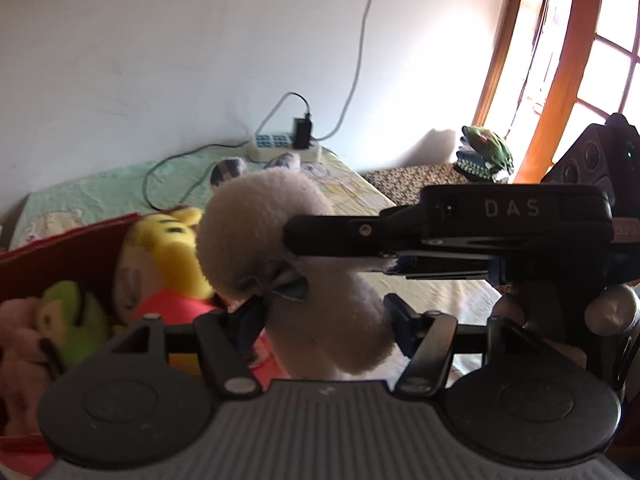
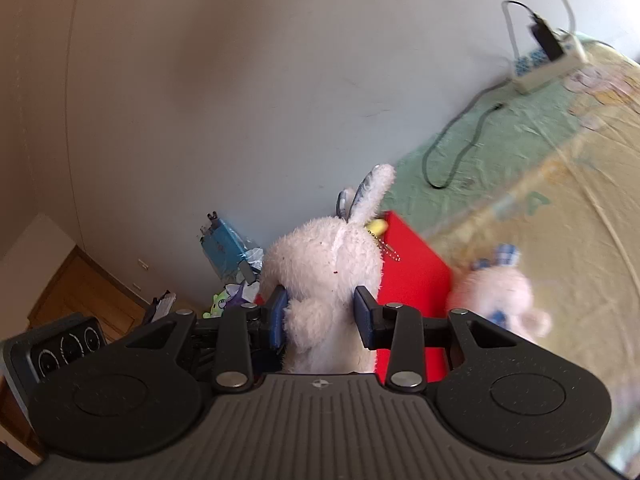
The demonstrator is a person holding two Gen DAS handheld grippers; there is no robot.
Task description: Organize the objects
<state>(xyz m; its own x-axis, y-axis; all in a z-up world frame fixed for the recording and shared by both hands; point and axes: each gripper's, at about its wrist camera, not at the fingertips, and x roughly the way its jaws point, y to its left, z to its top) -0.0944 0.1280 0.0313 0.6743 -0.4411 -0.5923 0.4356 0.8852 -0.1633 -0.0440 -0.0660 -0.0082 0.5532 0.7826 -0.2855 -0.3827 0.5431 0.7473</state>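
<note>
- Red storage box at my left holds a yellow tiger plush and a green plush.
- My left gripper clamps a white plush rabbit beside the box.
- My right gripper squeezes a white bunny; the bed lies rightward.

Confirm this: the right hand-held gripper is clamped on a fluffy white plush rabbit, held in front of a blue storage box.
Not quite: the storage box is red, not blue. The right wrist view shows the right hand-held gripper clamped on the fluffy white plush rabbit in front of it.
</note>
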